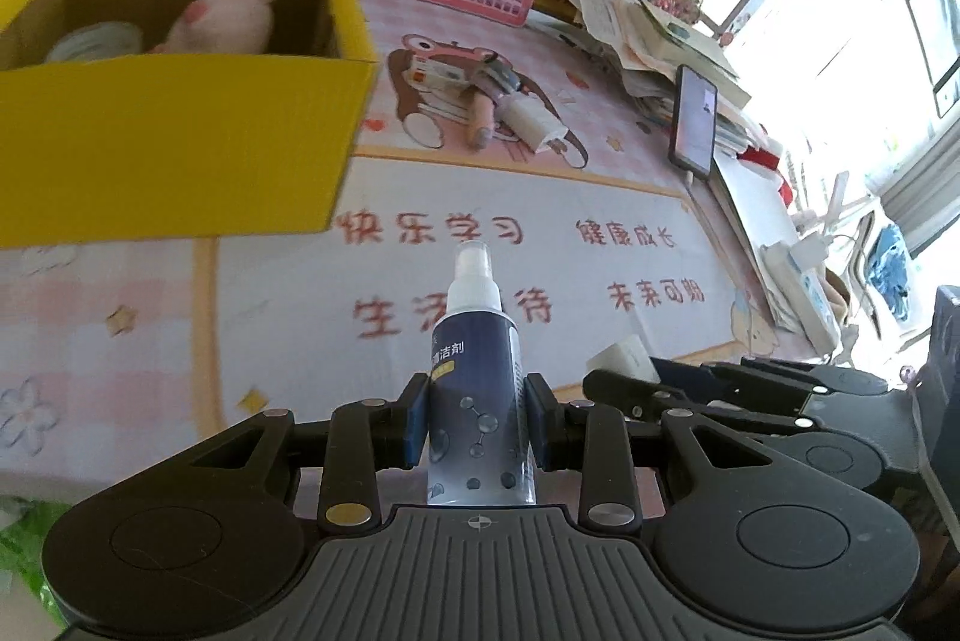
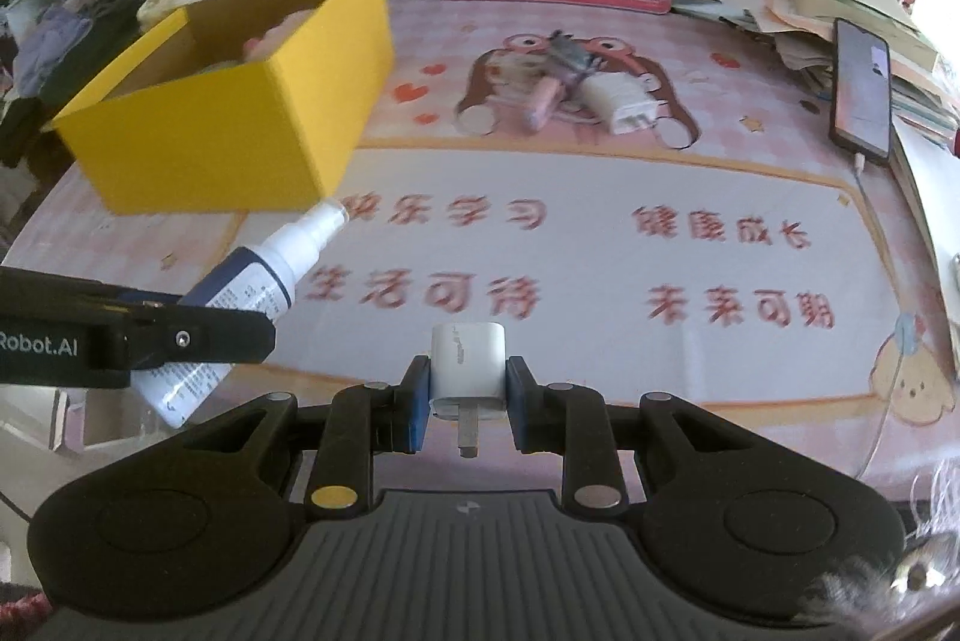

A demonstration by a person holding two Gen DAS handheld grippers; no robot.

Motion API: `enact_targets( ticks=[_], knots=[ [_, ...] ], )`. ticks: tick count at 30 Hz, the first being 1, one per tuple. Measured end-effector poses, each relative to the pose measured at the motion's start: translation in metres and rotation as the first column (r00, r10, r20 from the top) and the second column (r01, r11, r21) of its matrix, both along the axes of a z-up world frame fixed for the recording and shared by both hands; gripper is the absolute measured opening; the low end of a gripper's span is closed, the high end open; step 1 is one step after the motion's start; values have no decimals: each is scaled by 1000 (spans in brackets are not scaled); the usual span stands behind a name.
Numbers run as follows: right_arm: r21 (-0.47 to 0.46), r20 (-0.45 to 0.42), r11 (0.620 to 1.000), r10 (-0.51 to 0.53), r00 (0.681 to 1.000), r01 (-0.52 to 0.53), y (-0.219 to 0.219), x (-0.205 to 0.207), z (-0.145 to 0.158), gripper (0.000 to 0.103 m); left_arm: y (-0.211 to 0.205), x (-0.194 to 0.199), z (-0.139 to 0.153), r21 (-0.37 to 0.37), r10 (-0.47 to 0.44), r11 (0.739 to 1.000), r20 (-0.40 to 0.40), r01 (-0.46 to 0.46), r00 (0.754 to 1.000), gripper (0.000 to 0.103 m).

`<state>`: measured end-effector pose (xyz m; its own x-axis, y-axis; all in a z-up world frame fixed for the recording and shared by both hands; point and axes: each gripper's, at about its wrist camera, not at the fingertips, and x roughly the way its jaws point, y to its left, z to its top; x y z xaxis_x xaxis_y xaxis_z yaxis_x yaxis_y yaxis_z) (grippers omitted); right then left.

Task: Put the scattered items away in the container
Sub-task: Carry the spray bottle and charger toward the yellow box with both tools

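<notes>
The left gripper is clamping a dark spray bottle low on its body, its blue pads pressing either side while the white nozzle is sticking out well ahead of the fingers. The right gripper is pinching a small white charger plug between its pads, a metal prong pointing back toward the camera.

Both loads are hanging above the pink printed desk mat, with the yellow cardboard box lying ahead and to the left. A pink plush toy and a white roll are already sitting inside it.

The likely trouble is crowding: the two grippers are riding close side by side, and in the right wrist view the bottle is slanting across just beside the box's near corner, so its long free end could be knocking the wall or rim. The plug is being held on smooth sides and could be slipping out short of the opening.

More loose items, a white adapter and a pink tube, are waiting farther out on the mat.
</notes>
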<state>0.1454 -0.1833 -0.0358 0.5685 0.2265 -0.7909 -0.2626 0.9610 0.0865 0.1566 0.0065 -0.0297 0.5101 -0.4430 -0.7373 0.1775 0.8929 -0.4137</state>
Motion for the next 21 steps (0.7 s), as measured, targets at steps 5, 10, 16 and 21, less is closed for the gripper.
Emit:
enact_targets(
  ticks=[5, 10, 16, 21],
  knots=[
    [-9, 13, 1000, 26, 1000, -26, 30, -18, 4, 24, 29, -18, -1, -23, 16, 1000, -1, -16, 1000, 31],
    [-7, 19, 999, 45, 999, -45, 55, -30, 5, 24, 55, -33, 0, -31, 38, 999, 6, -38, 999, 31],
    [-2, 27, 996, 89, 996, -89, 85, -38, 6, 24, 83, -49, -1, -33, 70, 997, 10, -70, 997, 31],
    [-5, 27, 991, 137, 990, -137, 111, -44, 6, 24, 105, -60, -3, -35, 106, 994, 6, -106, 994, 31]
  ],
)
